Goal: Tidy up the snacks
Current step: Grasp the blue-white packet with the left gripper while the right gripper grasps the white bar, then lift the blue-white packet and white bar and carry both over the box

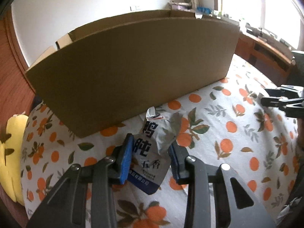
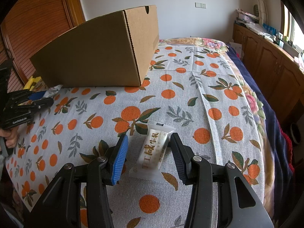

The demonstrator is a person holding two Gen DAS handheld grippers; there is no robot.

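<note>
A silver and blue snack pouch [image 1: 152,152] with Chinese print sits between the pads of my left gripper [image 1: 151,150], which is shut on it just above the orange-print cloth [image 1: 218,133]. A large open cardboard box [image 1: 133,72] stands right behind it. In the right wrist view a small white nougat packet [image 2: 153,152] lies on the cloth between the spread jaws of my right gripper [image 2: 149,152], untouched. The box [image 2: 98,51] stands far left there, and my left gripper [image 2: 40,97] with the pouch shows at the left edge.
The cloth [image 2: 209,87] covers a bed. A yellow plush [image 1: 11,152] lies at the bed's left edge. A wooden cabinet [image 2: 269,57] with clutter runs along the right wall. A slatted wooden door [image 2: 38,19] is behind the box. My right gripper [image 1: 279,99] shows at the right in the left wrist view.
</note>
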